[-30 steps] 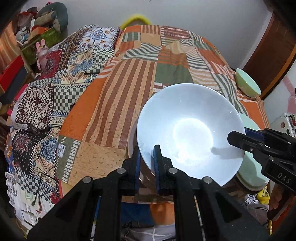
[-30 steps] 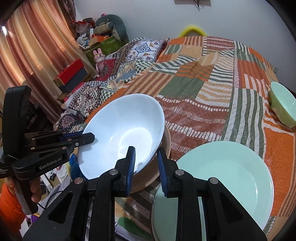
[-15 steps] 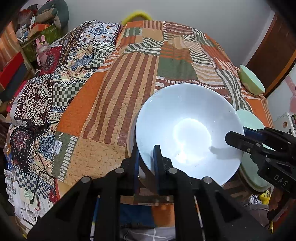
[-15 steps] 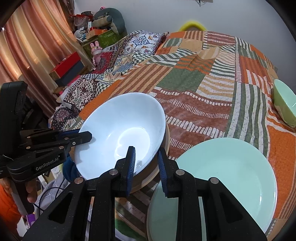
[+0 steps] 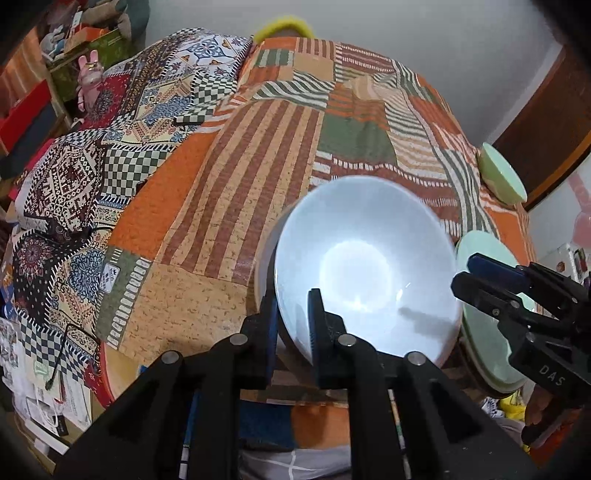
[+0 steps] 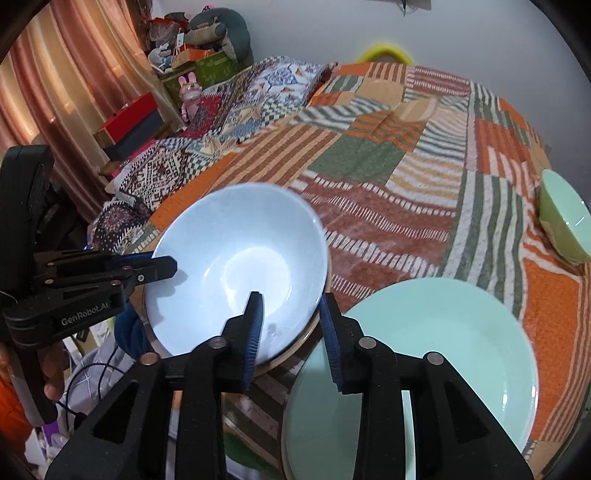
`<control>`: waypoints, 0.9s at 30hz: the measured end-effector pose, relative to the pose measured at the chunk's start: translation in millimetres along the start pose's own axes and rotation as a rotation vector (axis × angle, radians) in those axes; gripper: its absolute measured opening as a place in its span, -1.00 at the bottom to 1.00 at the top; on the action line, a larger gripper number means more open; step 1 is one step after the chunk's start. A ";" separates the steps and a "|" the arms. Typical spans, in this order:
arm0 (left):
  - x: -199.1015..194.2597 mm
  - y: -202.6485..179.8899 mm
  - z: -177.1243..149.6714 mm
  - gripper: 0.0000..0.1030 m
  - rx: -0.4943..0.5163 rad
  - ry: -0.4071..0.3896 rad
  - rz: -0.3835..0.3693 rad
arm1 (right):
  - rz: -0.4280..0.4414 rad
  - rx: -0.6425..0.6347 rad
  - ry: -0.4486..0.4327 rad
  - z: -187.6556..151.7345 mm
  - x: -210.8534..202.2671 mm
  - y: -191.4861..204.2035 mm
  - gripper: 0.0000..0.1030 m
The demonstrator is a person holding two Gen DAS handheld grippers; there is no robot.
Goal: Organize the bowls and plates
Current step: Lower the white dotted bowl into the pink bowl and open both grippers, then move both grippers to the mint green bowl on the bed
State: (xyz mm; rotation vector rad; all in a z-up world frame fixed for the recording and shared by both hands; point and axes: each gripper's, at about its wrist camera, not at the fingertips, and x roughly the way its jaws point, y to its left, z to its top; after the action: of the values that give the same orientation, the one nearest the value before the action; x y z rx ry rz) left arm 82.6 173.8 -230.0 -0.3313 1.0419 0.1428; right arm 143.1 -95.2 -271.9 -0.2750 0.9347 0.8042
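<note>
A large pale blue bowl [image 5: 365, 273] [image 6: 240, 266] sits tilted on a brown plate [image 6: 295, 350] at the near edge of the patchwork bed. My left gripper [image 5: 291, 317] is shut on the bowl's near rim. My right gripper [image 6: 291, 317] is open, its fingers astride the bowl's right rim. A mint green plate [image 6: 417, 369] [image 5: 487, 343] lies just right of the bowl. A small green bowl [image 6: 565, 221] [image 5: 500, 177] stands at the bed's far right edge.
The patchwork quilt [image 5: 258, 147] covers the bed. Shelves with boxes and a pink toy rabbit [image 6: 188, 92] stand at the left by a curtain. A yellow item [image 5: 284, 26] lies at the far end of the bed.
My right gripper's fingers have opened wider around the bowl's rim. The left gripper keeps its hold; the bowl has shifted slightly.
</note>
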 end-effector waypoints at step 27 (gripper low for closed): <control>-83.1 -82.3 40.2 -0.24 0.184 -0.241 -0.014 | -0.083 0.080 -0.255 5.3 -95.5 -52.6 -0.03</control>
State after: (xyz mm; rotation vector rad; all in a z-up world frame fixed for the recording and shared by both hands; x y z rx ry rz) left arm 96.3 113.1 -123.1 -0.1494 0.8066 0.0714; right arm 152.0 -175.6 -198.6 -0.1370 0.7085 0.7049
